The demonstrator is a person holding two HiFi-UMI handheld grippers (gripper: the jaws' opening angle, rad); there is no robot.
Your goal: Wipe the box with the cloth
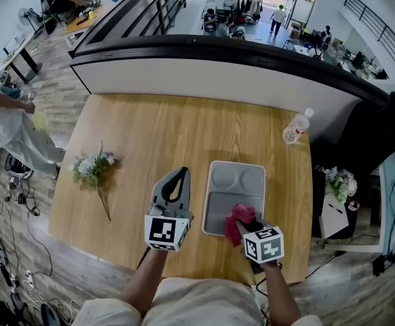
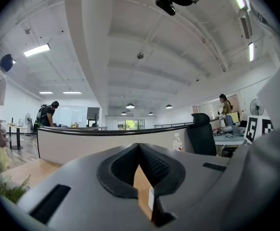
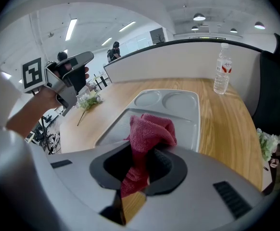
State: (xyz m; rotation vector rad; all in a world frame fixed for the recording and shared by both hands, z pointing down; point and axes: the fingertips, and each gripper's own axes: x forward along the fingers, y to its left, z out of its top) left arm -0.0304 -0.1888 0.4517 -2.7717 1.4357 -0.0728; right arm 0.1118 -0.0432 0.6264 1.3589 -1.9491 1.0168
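The red cloth (image 3: 149, 130) was held pinched between the fingers of the right gripper (image 3: 145, 149) over the near end of the grey box (image 3: 190, 124) on the table (image 3: 226, 124), while the left gripper (image 2: 138, 148), fingers closed on nothing, was held left of it.

Nubbly red cloth (image 3: 149, 129), wood-grain table (image 1: 150, 134)

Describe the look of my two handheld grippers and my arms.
Both the left gripper and the right gripper have smooth grey plastic bodies, with black ribbed pads lining the jaws. Each carries a white marker cube printed with black square patterns. The forearms are bare, and pale cream clothing shows below them.
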